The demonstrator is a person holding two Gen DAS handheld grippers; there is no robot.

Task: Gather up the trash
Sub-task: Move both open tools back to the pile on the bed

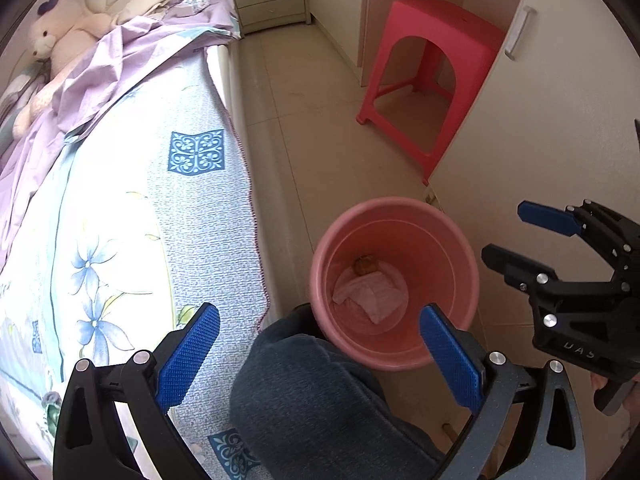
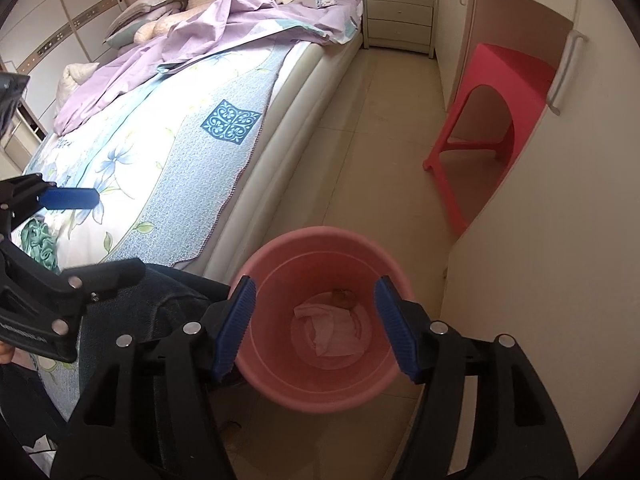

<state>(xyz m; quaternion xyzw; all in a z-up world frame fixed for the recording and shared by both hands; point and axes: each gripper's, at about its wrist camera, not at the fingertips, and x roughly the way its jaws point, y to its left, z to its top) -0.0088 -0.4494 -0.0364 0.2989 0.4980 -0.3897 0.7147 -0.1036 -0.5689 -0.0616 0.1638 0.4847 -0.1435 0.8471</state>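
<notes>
Both the left gripper (image 1: 320, 356) and the right gripper (image 2: 314, 326) gape wide, empty, over the pink bucket (image 2: 256, 364) at lower centre, where 2 scraps, a tissue (image 2: 334, 330) and a brownish lump (image 2: 344, 298), lie. A drop looks done; next, find more trash.

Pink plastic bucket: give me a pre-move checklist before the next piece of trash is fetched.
1. Left hand-held gripper open and empty: ok.
2. Right hand-held gripper open and empty: ok.
3. Pink plastic bucket upright on the tiled floor: ok.
4. Crumpled white tissue and small brown scrap lie inside the bucket: ok.
5. Room left in the bucket: ok.
6. More trash on the floral bedspread: cannot tell.
</notes>
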